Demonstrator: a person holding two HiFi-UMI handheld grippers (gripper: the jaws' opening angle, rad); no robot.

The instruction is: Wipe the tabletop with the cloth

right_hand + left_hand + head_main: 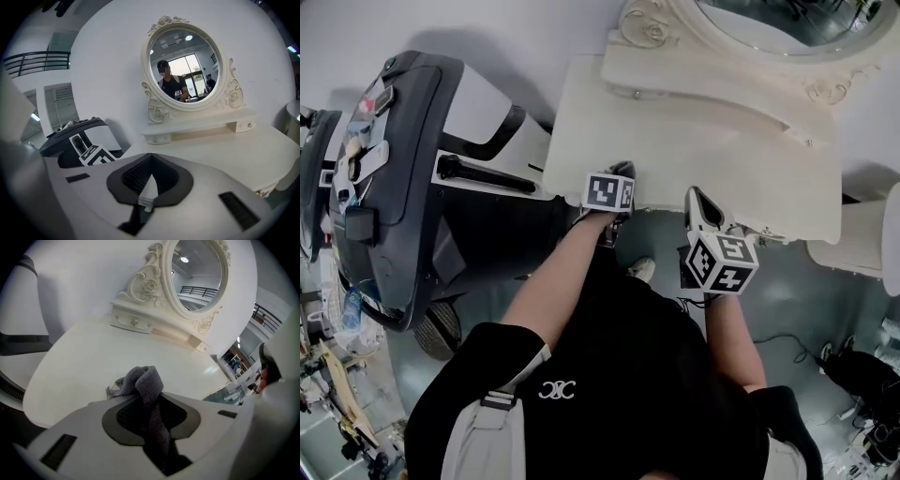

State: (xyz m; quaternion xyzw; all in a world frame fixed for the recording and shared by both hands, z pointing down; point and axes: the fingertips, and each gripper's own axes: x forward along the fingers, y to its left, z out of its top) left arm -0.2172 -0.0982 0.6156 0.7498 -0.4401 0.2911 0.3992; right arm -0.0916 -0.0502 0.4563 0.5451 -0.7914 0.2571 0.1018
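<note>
The grey cloth (145, 380) is bunched up and pinched between the jaws of my left gripper (150, 401); its free end lies on the white tabletop (89, 366) close to the front edge. From the head view, the left gripper (622, 172) reaches just over the tabletop's (703, 131) front edge, and the cloth is hidden under it. My right gripper (697, 199) hovers at that same edge, a little to the right. In its own view the right gripper (149, 180) is shut with nothing held, and it looks across the tabletop (220, 150).
An ornate oval mirror (197, 273) on a low drawer shelf (197, 126) stands at the back of the tabletop. A large black and white machine (403, 169) stands to the left. A round white stool (867, 239) is at the right, and cables (787, 342) lie on the grey floor.
</note>
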